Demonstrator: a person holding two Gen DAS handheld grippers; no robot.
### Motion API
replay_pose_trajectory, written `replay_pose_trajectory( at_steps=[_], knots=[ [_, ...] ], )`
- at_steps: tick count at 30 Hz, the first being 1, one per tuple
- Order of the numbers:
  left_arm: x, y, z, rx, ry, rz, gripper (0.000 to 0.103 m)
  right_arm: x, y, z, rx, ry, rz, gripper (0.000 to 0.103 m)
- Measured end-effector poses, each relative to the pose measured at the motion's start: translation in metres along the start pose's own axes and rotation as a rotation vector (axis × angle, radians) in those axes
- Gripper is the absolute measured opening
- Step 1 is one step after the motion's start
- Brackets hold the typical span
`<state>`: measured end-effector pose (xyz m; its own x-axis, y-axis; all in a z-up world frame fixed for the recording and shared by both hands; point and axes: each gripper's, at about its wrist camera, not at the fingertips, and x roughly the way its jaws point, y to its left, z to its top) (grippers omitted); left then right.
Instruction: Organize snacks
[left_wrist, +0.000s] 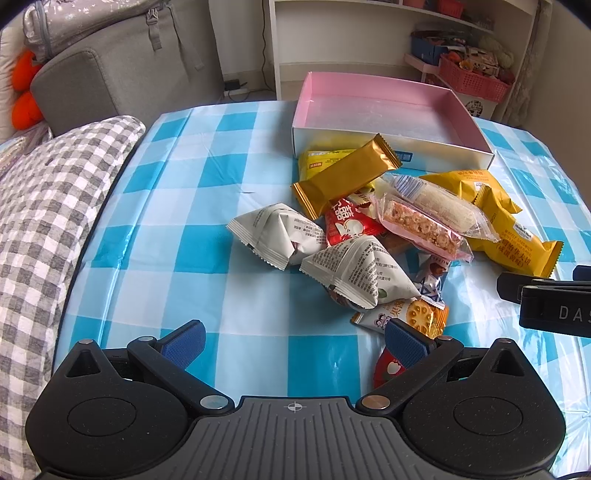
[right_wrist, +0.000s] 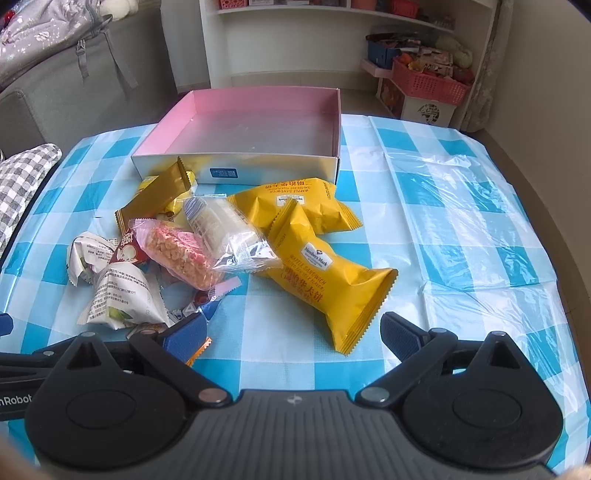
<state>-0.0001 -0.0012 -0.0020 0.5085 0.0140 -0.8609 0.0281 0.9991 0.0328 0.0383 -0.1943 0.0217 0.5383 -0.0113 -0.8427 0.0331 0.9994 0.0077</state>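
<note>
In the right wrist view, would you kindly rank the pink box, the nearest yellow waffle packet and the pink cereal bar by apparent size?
1. pink box
2. yellow waffle packet, though nearness to the camera enlarges it
3. pink cereal bar

snack pile (left_wrist: 388, 229) blocks box (left_wrist: 373, 110) front; tablecloth (right_wrist: 461, 221) bare to right, free approach.

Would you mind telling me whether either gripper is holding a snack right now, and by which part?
Nothing is held. The left gripper and the right gripper are both open, with no snack between their fingers; the pink box has nothing in it.
</note>
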Motion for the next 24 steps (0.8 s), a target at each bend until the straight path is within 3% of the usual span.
replay_pose_trajectory(
  at_steps=[24],
  knots=[
    [0.0003,-0.0005,-0.0005,0.001,-0.001,0.001,0.103,0.0016,-0.0002,-0.0008,0.004,0.017,0.006,0.101]
  ],
)
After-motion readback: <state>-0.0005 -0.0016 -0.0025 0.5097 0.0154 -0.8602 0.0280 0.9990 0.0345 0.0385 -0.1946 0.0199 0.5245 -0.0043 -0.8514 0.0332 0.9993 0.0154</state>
